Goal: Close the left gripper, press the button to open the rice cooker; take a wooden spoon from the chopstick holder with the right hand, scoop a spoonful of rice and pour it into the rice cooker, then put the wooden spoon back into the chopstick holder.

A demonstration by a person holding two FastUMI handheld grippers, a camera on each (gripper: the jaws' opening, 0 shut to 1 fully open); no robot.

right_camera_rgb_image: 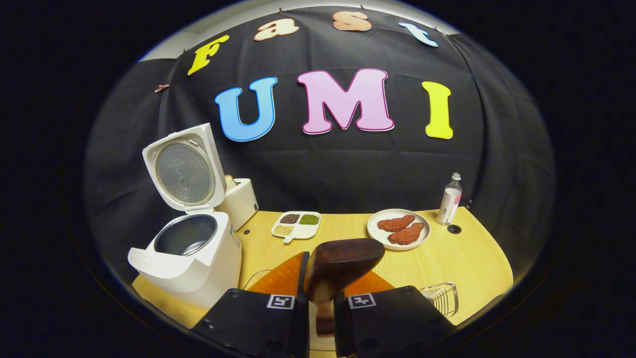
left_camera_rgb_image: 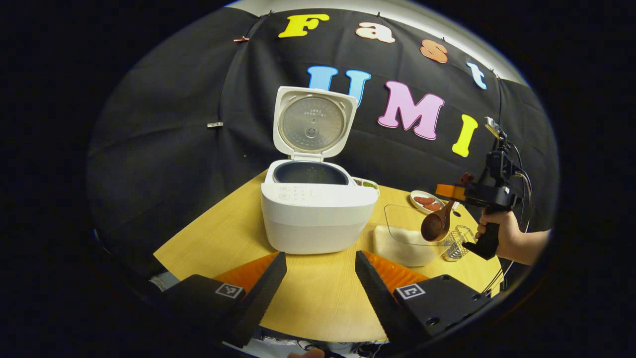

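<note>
The wooden spoon is clamped by its handle between the two fingers of the right gripper, its dark bowl raised just above the fingertips at the lower centre of the right gripper view; in the left gripper view the same wooden spoon hangs bowl-down at about 3 o'clock, held above the clear container of rice and just beside the wire chopstick holder, with a hand wrapped round the gripper's grip. The rice cooker stands at the centre of the wooden table, its lid swung fully up and the dark inner pot exposed; in the right gripper view it sits at about 9 o'clock. The left gripper hovers low at 6 o'clock in front of the cooker, its jaws spread apart and holding nothing. Farther out in the right gripper view, a divided dish of grains lies near the middle of the table, a plate with two pieces of meat at about 2 o'clock, a small bottle beyond it by the wall, and a white toaster behind the cooker.
</note>
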